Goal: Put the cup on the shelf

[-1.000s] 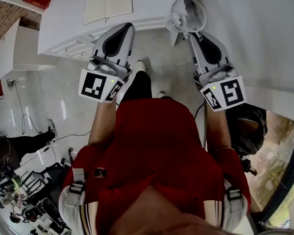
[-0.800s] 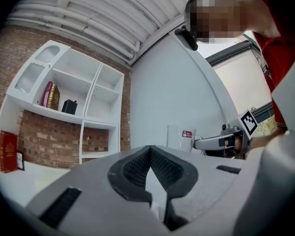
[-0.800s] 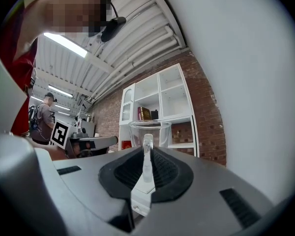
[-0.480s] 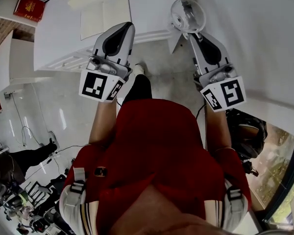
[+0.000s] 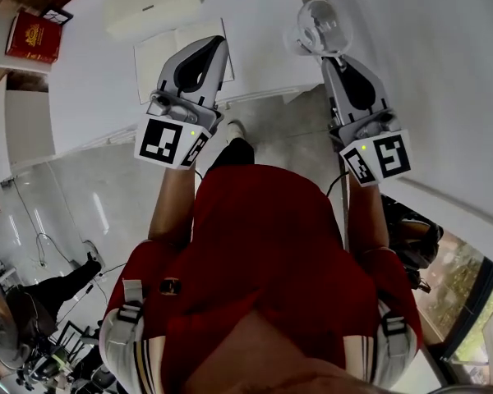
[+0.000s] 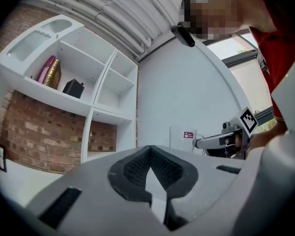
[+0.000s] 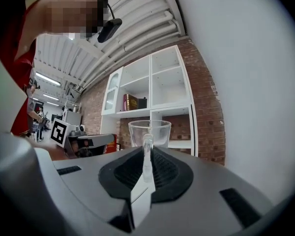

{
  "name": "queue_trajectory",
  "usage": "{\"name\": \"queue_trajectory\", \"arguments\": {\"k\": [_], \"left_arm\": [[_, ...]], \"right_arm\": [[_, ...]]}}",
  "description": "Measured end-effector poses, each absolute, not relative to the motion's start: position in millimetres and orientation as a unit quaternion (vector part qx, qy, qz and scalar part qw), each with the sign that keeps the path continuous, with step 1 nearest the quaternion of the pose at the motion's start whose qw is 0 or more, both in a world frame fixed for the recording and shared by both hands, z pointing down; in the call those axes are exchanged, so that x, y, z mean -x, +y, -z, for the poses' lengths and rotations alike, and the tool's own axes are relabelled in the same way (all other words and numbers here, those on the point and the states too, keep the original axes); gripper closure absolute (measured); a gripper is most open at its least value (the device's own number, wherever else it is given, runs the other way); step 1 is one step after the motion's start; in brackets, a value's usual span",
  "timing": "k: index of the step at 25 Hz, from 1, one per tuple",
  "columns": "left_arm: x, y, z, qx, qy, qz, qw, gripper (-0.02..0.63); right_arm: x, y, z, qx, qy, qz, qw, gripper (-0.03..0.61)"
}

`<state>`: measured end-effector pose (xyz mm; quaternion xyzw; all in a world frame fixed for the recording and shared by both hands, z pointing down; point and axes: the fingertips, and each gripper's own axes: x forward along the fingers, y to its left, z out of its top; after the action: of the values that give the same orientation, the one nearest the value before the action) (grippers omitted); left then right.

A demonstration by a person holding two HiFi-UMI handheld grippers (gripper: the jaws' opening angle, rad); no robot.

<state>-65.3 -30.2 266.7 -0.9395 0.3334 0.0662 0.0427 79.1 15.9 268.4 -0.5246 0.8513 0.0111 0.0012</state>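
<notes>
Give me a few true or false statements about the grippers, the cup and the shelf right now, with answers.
1. The right gripper grips a clear cup by its handle. True.
2. The left gripper holds a book. False: nothing is between its jaws.
3. The cup stands on the shelf. False: it is in the right gripper's jaws, short of the shelf.
4. Books stand in one shelf compartment. True.

nothing readable; red label (image 6: 188, 134) on the cup (image 6: 179, 142) too small.
</notes>
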Motion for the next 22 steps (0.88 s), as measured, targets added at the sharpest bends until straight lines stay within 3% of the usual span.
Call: {"name": "queue_trajectory", "arguments": {"k": [22], "left_arm": [[84.4, -206.4, -298.6, 0.959, 0.276, -0.056, 0.023, 0.607]], "right_arm": [[-40.2, -166.3, -310.2, 0.568, 0.822, 0.006, -0.045, 0.551]]}}
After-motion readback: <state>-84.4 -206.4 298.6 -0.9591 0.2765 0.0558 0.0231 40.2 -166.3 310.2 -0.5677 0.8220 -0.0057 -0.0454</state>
